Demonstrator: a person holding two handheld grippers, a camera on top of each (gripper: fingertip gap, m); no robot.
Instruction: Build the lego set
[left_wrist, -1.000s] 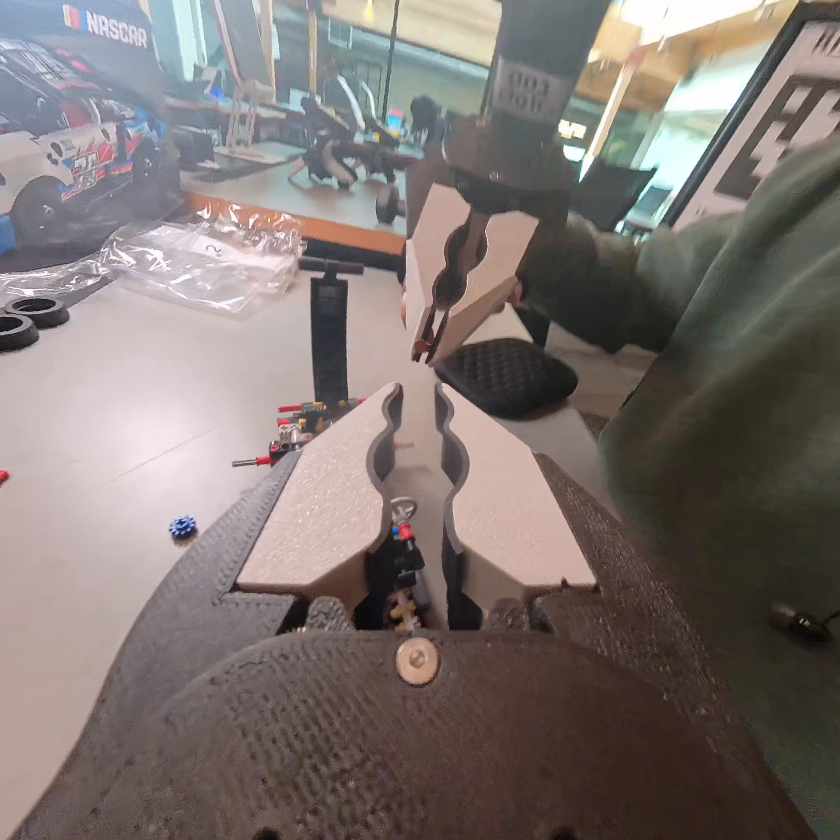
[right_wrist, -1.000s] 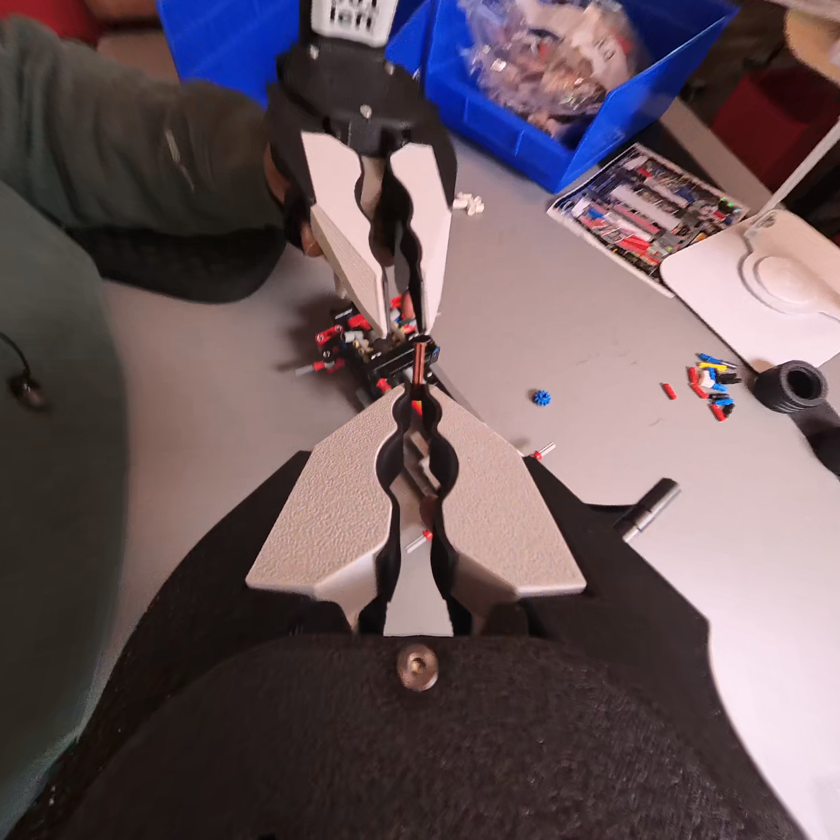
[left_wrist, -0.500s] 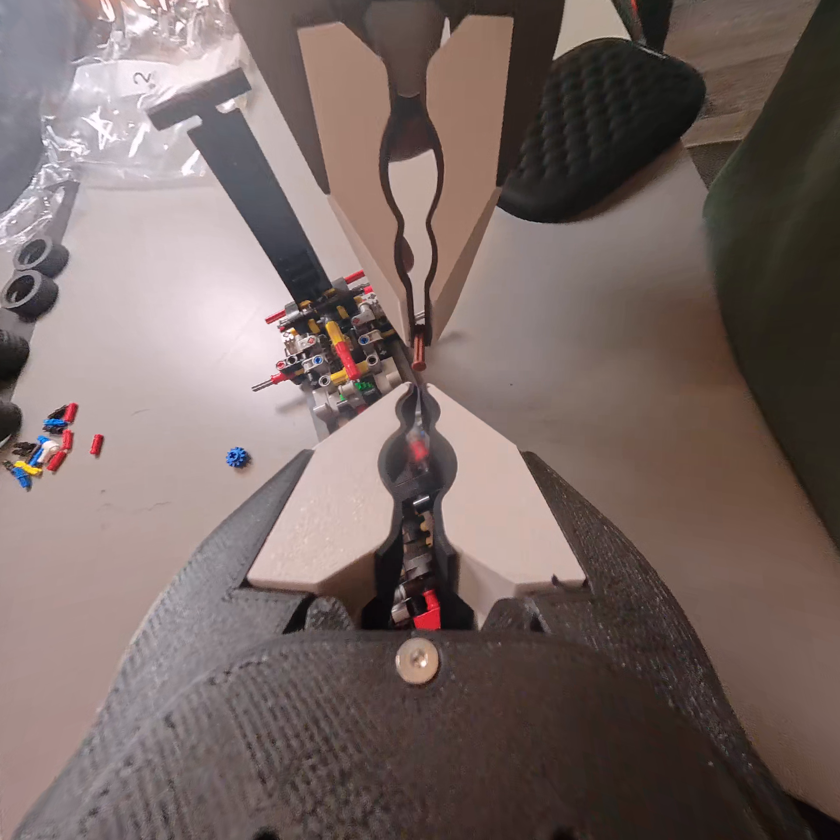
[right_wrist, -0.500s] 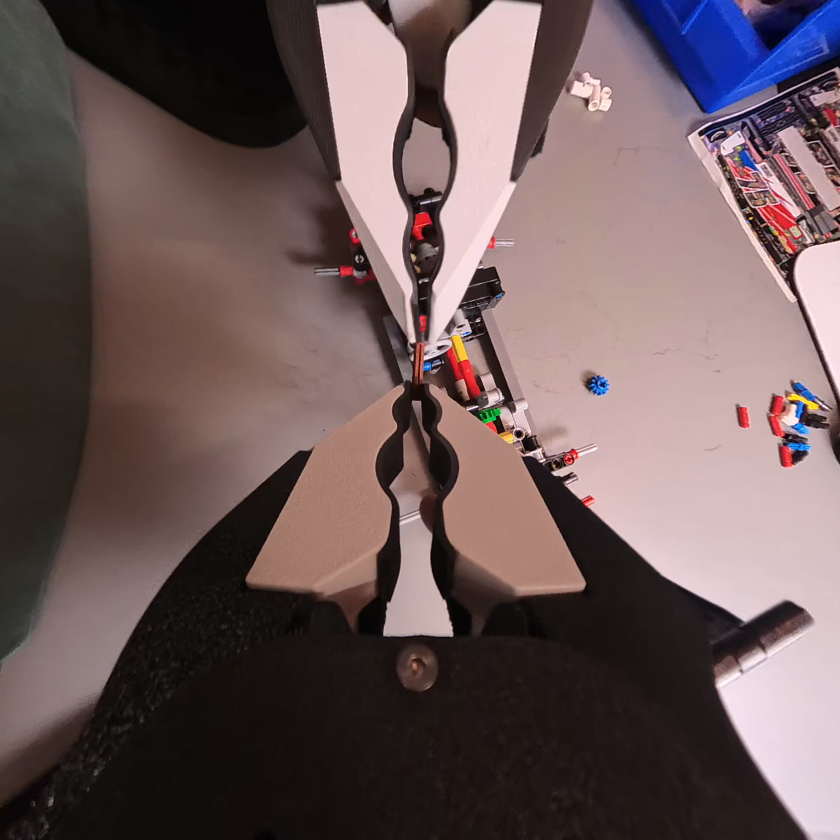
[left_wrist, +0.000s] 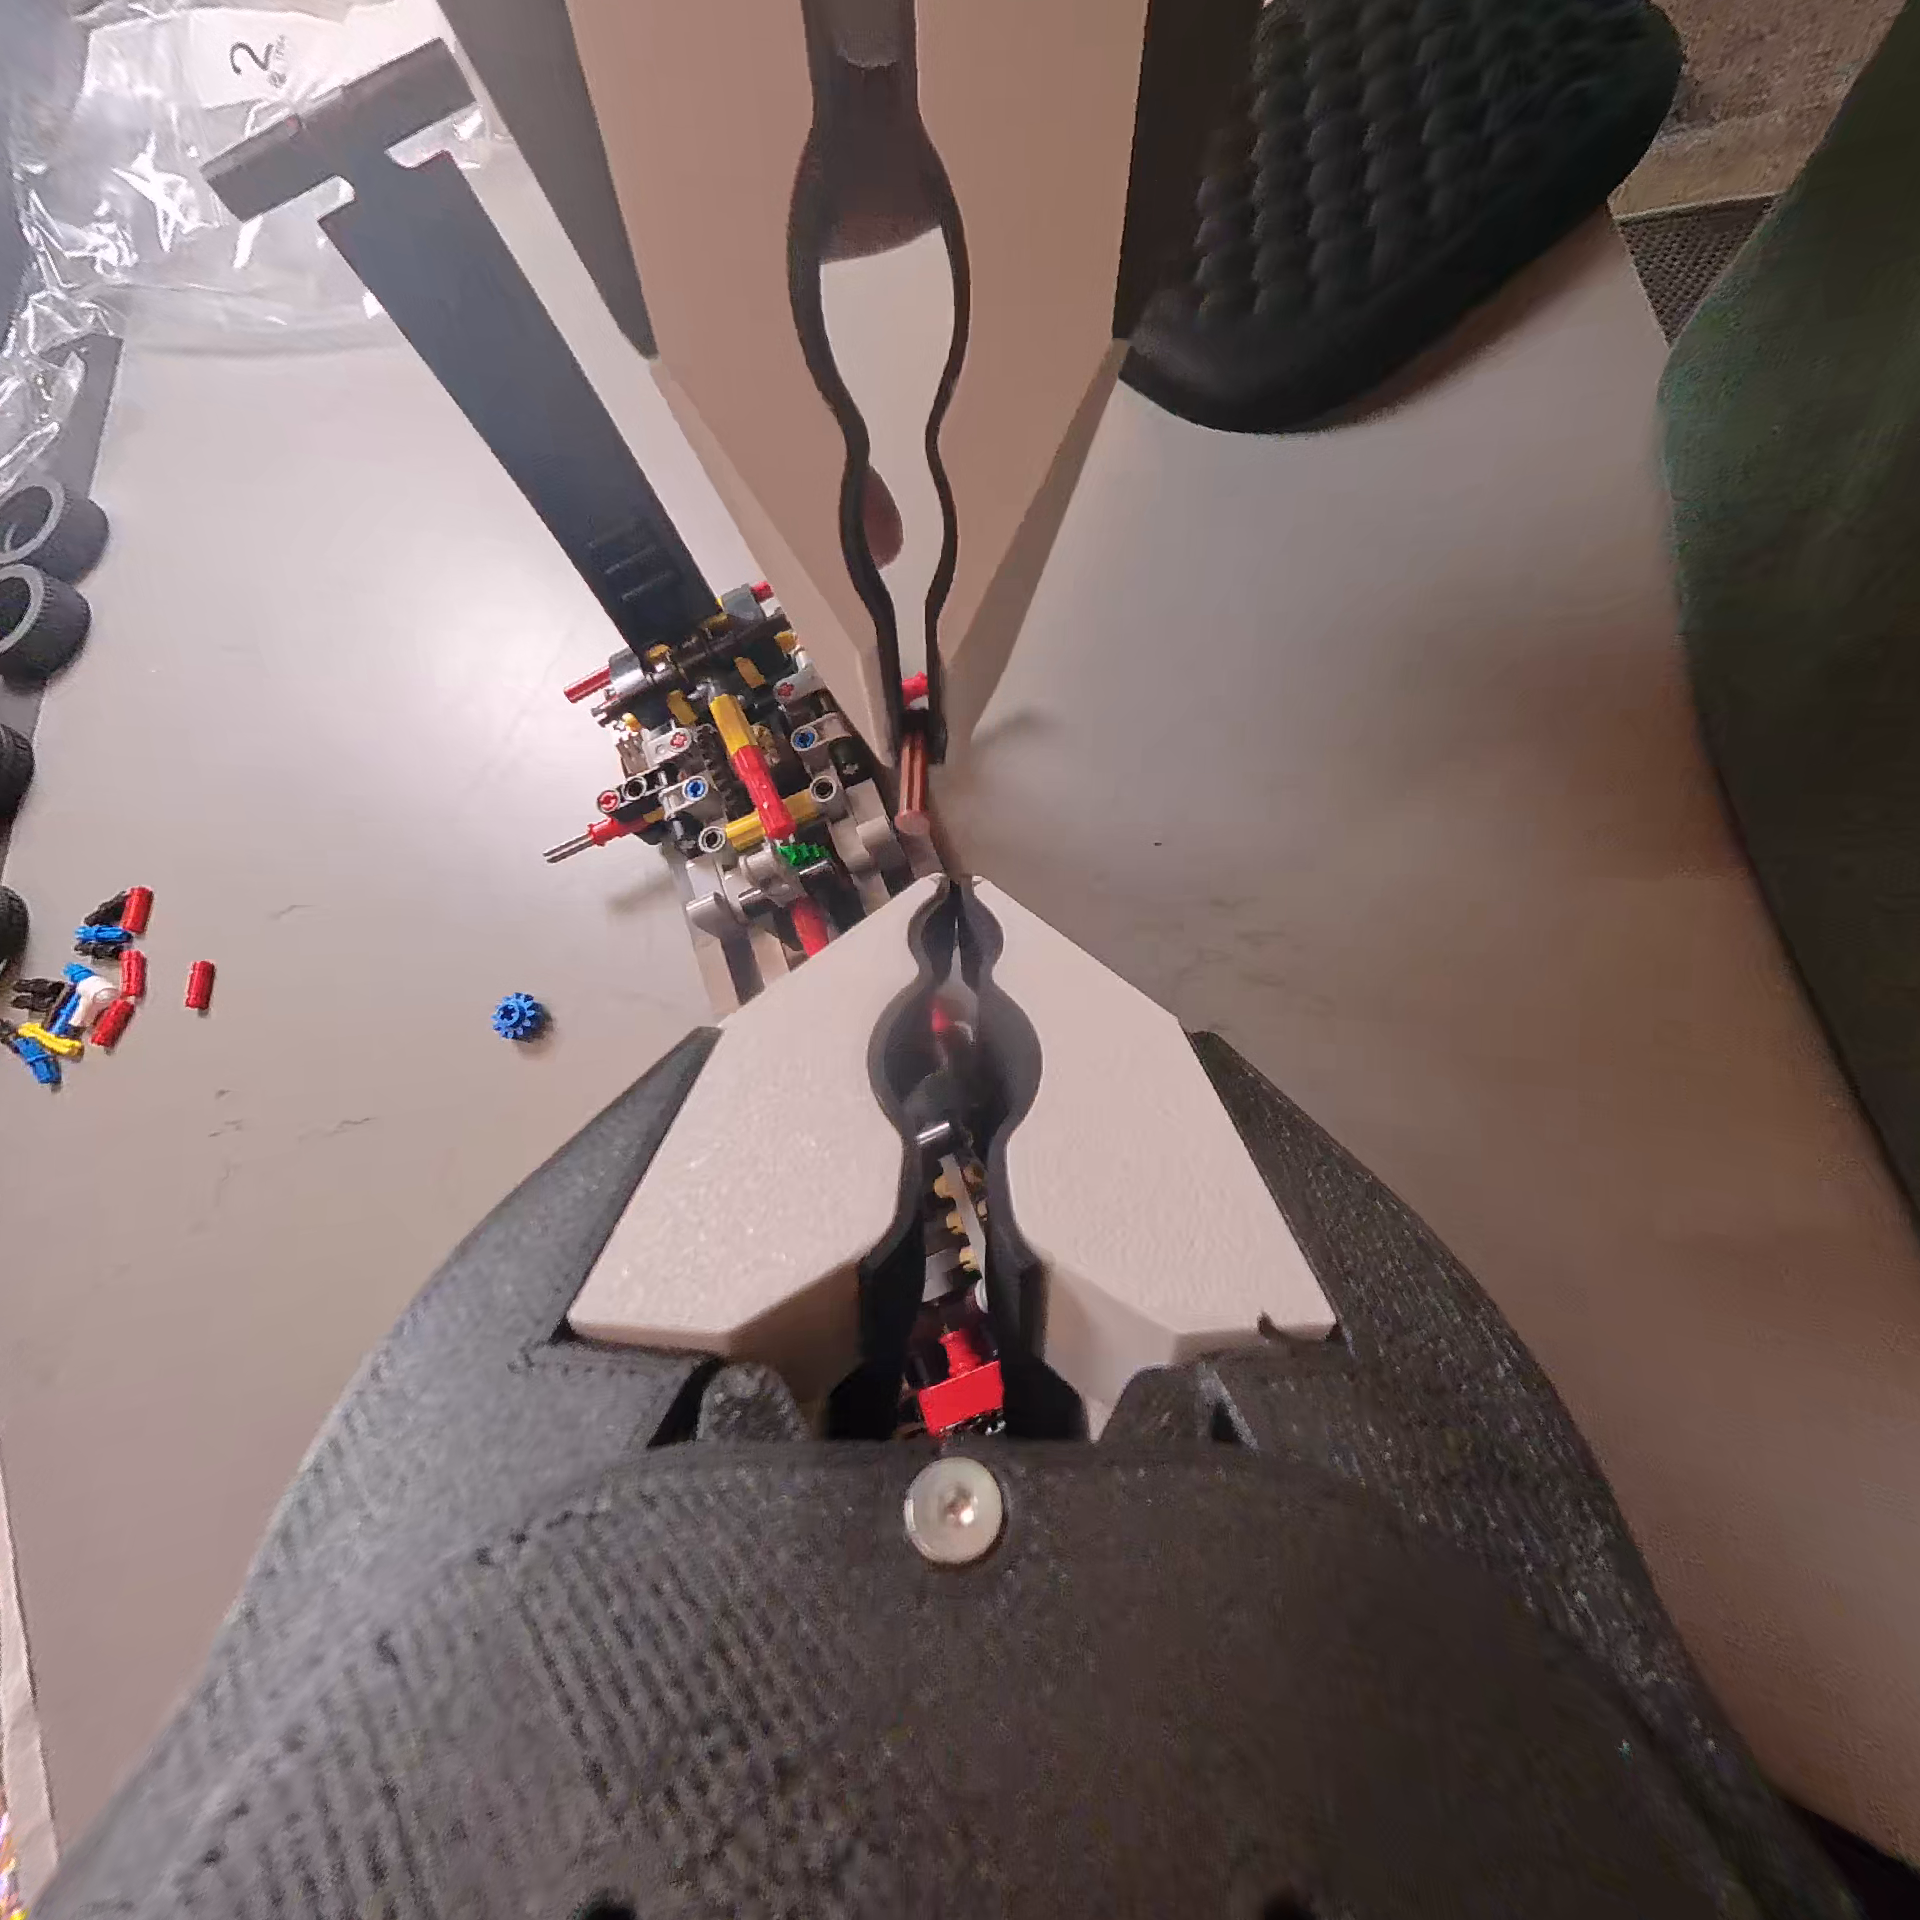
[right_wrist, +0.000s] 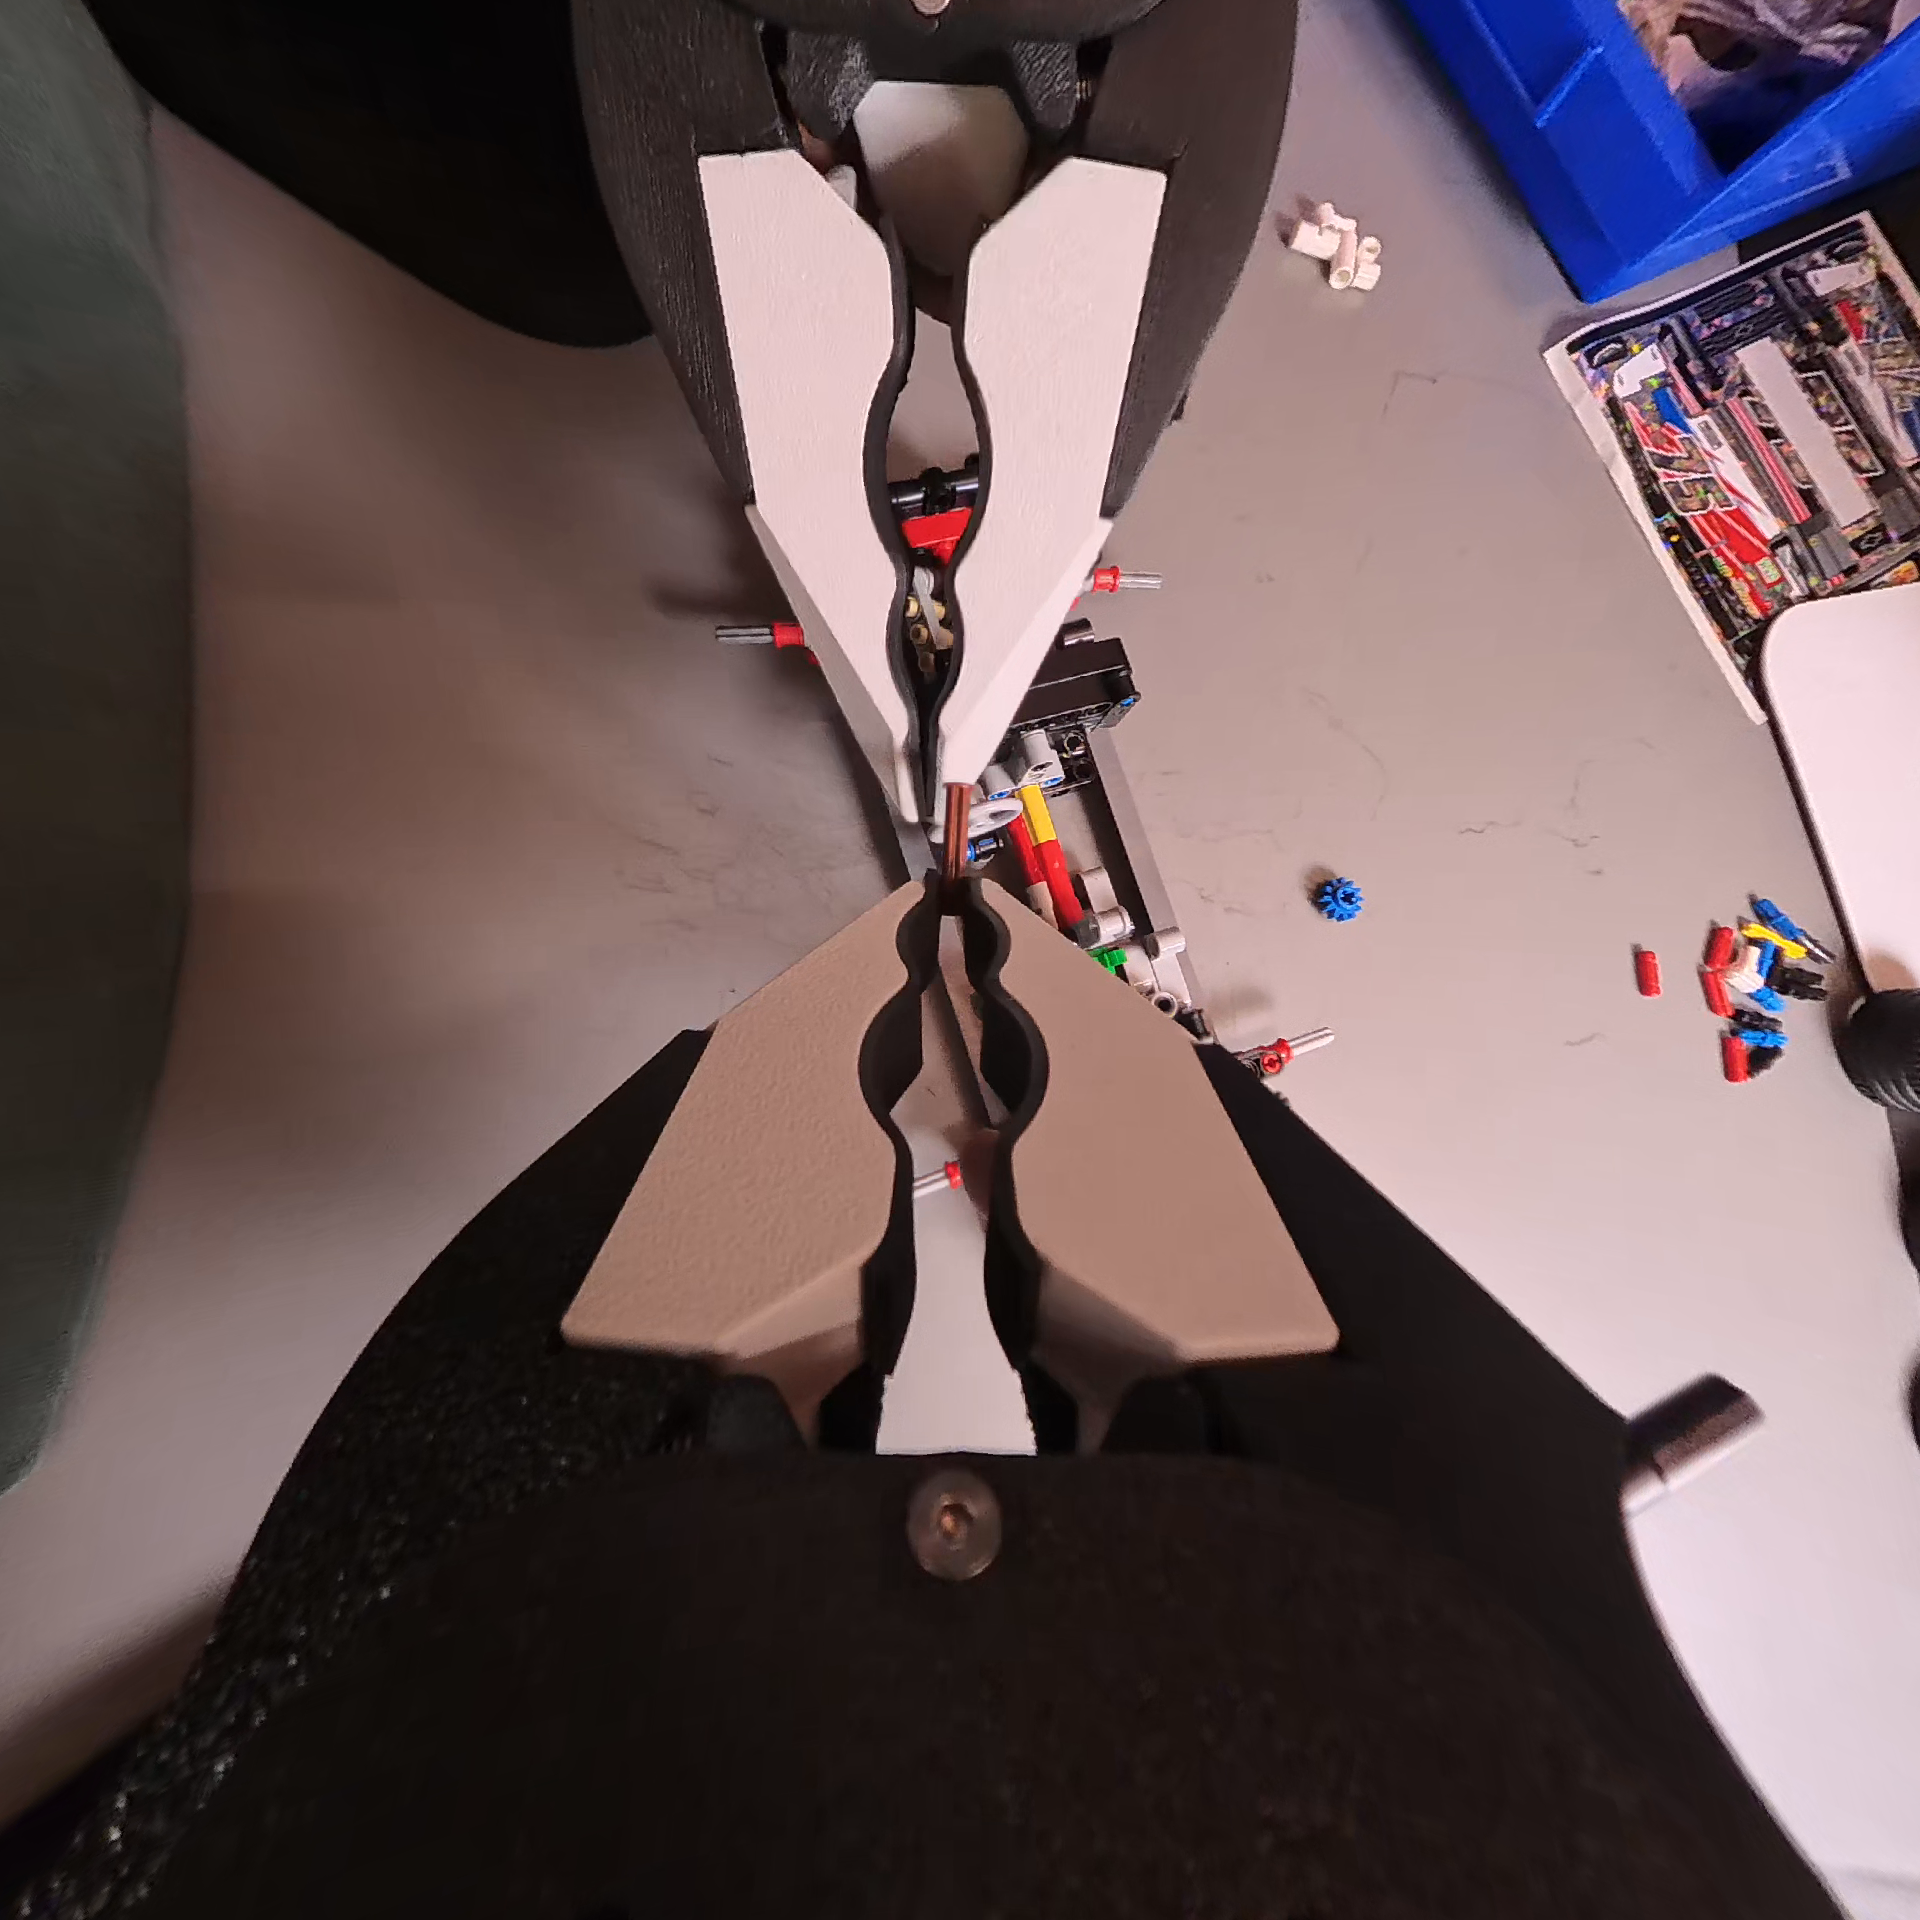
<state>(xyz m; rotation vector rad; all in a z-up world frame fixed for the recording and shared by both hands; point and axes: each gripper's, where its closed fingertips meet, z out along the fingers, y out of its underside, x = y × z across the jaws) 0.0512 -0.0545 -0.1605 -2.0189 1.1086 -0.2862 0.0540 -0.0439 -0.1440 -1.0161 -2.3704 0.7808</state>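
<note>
The part-built lego assembly (left_wrist: 748, 769) of grey, black, yellow and red pieces lies on the grey table; it also shows in the right wrist view (right_wrist: 1081, 831). My right gripper (right_wrist: 940, 899) is shut on a thin brown axle (right_wrist: 956, 831) that sticks out past its tips. In the left wrist view the right gripper (left_wrist: 914, 727) comes down from the top with the axle (left_wrist: 914, 774). My left gripper (left_wrist: 951, 885) is shut, tip to tip with the right one, just short of the axle's free end. Both hover over the assembly's near edge. Lego parts show through the left jaws' gap.
A blue gear (right_wrist: 1340, 896) and a pile of small red, blue and black pins (right_wrist: 1756, 977) lie to the side. Black tyres (left_wrist: 42, 582), a long black beam (left_wrist: 499, 343) and plastic bags (left_wrist: 156, 156) sit beyond. A booklet (right_wrist: 1766, 416) and blue bin (right_wrist: 1662, 125) stand far right. My two grippers' fingertips are within a few centimetres of each other. The blue gear (right_wrist: 1340, 896) is about equally far from each gripper, around 15 cm. It is also in sight in the left wrist view (left_wrist: 510, 1010).
My left gripper has gone from open to shut. Both grippers tipped down from mid-air toward the assembly and drew together, tips nearly meeting. The right one kept the brown axle.
</note>
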